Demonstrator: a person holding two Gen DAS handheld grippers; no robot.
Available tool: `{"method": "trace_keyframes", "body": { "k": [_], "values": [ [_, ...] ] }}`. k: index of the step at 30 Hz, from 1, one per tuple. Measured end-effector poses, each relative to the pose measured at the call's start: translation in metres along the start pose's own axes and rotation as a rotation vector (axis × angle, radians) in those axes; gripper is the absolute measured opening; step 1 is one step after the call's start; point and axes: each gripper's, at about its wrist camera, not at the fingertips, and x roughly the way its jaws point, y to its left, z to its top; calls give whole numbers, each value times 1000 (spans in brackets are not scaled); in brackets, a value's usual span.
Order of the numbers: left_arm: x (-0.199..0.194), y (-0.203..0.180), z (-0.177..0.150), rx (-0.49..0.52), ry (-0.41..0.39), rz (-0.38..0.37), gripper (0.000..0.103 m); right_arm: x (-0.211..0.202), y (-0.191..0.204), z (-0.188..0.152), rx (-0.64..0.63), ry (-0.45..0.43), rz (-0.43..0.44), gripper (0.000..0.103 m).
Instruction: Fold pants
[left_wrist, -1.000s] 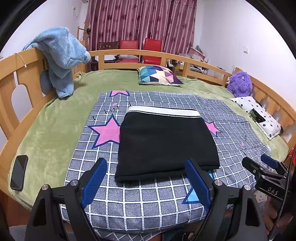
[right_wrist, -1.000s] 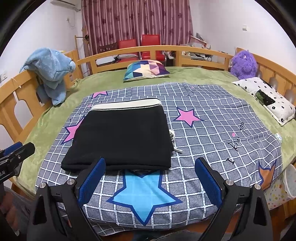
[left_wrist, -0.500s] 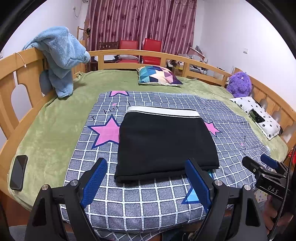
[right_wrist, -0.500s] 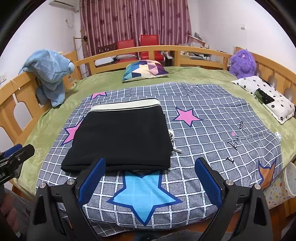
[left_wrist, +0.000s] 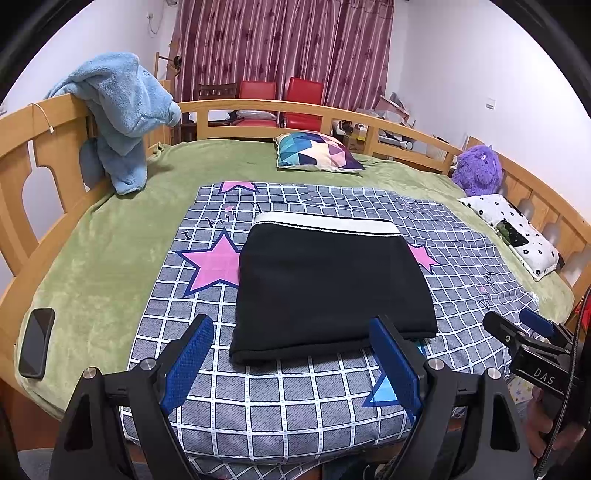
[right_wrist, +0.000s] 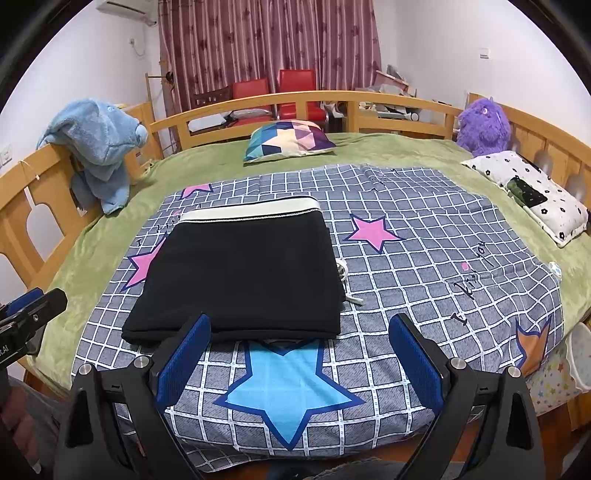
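On quilt (left_wrist: 258, 413): folded pants (left_wrist: 328, 280); drawstring (right_wrist: 345, 275) right-view only; both grippers wide.

Pants (right_wrist: 240, 273) cover most of a white drawstring (right_wrist: 345, 284) and one pink star's (right_wrist: 146, 264) inner points; right gripper (left_wrist: 524, 341) cut by frame edge, finger spread unreadable; dark item (right_wrist: 526, 194) on dotted pillow (right_wrist: 546, 214) unidentifiable.

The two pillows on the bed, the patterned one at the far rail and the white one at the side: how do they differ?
The patterned pillow is covered in coloured triangles; the white pillow has small black flowers. The patterned pillow carries nothing, while a dark object lies on the white pillow. The patterned pillow sits by the far rail; the white pillow lies along the side rail beside the purple plush toy. Both rest on the green blanket.
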Motion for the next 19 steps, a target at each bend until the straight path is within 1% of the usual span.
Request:
{"method": "trace_keyframes", "body": {
  "k": [5, 17, 19],
  "values": [
    [-3, 0, -1, -5, -7, -2, 86, -2, 3, 1, 11, -3, 12, 96],
    [-5, -4, -1, -7, -9, -4, 86, -3, 4, 0, 15, -7, 8, 96],
    [-6, -5, -2, 3, -18, -25, 86, -3, 4, 0, 16, -7, 9, 96]
  ]
}}
